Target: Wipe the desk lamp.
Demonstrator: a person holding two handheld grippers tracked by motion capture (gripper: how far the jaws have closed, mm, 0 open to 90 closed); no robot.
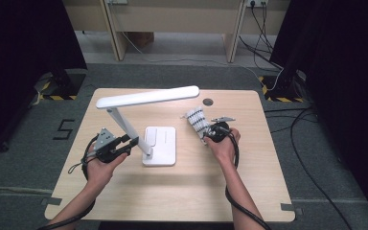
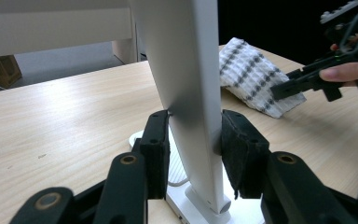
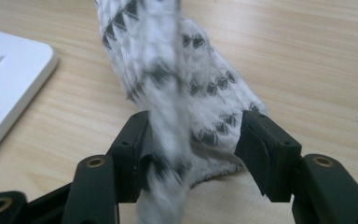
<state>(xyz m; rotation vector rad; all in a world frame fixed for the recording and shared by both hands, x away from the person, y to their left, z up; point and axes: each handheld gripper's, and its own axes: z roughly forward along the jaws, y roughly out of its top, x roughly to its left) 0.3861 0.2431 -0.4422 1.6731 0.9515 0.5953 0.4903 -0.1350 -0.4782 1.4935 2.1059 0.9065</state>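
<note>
2 grippers, near edge of light wood bench (image 1: 182,191). Left gripper (image 2: 193,154) clamped on stem of 1 white folding desk lamp (image 1: 160,139). Right gripper (image 3: 191,149) jaws parted around 1 white black-patterned cloth (image 3: 205,107), grip unclear; near fold blurred, top cropped.

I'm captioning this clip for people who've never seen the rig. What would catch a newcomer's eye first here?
First the white desk lamp near the table's middle, its long head stretched out above its flat base. The left gripper brackets the lamp's slanted arm low down, one pad on each side. To the lamp's right lies a white cloth with a dark diamond pattern, and the right gripper has its jaws open around the cloth's near end.
</note>
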